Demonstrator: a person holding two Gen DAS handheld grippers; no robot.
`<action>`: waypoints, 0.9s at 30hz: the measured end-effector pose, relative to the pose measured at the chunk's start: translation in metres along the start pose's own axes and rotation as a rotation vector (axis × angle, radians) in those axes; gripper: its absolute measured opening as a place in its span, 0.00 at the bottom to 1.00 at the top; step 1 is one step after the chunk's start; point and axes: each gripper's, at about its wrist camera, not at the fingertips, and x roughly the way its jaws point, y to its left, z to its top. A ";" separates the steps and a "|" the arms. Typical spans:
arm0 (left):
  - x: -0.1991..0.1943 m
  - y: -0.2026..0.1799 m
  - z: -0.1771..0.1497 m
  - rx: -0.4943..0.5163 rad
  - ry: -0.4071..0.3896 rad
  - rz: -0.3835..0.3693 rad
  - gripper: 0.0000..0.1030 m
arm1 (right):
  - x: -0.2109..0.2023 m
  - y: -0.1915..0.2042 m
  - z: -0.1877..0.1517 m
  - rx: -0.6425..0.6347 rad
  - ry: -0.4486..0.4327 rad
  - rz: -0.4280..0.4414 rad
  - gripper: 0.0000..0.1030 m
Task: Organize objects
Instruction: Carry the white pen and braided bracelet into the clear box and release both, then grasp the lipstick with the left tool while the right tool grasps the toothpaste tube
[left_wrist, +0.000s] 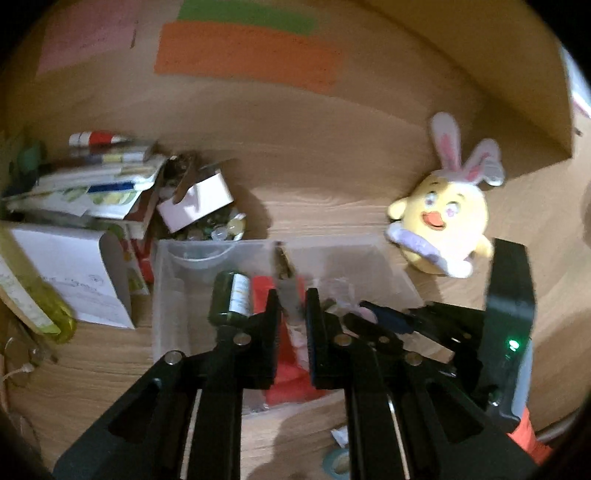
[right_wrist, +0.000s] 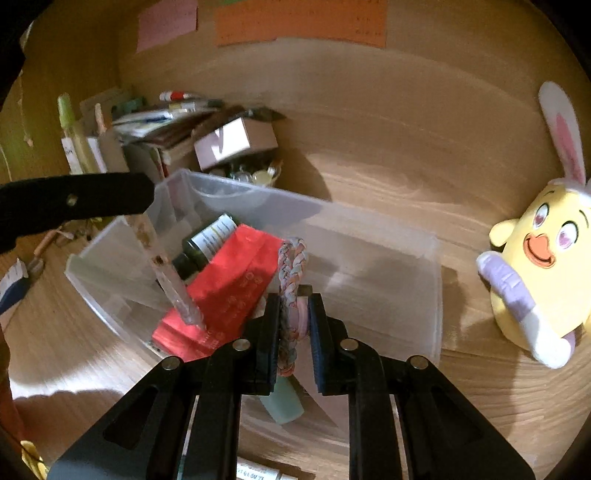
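Right wrist view has the right gripper (right_wrist: 293, 325) over the clear bin (right_wrist: 369, 236), jaws pinching one braided band (right_wrist: 291, 273) whose long axis runs straight away along the fingers. Inside the bin sit one dark bottle (right_wrist: 210, 240) and one red packet (right_wrist: 229, 288). Left gripper (left_wrist: 291, 314) tilts down into the same bin clamped on one clear tube (right_wrist: 162, 266) that slants toward the packet, and one yellow plush chick (right_wrist: 539, 266) sits off to the right on the wooden desk (right_wrist: 369, 147).

A home desk nook: wooden desktop (right_wrist: 369, 177), plush chick (right_wrist: 535, 266), stacked books (left_wrist: 92, 188), coloured notes (left_wrist: 243, 51) on the back panel.
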 end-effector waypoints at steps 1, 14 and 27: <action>0.004 0.002 0.000 -0.006 0.007 0.016 0.14 | 0.002 0.000 0.000 -0.005 0.004 -0.011 0.13; -0.016 -0.004 -0.014 0.073 -0.056 0.125 0.63 | -0.022 0.008 0.002 -0.047 -0.059 -0.075 0.55; -0.069 -0.026 -0.052 0.175 -0.169 0.197 0.97 | -0.070 0.015 -0.024 -0.052 -0.104 -0.097 0.79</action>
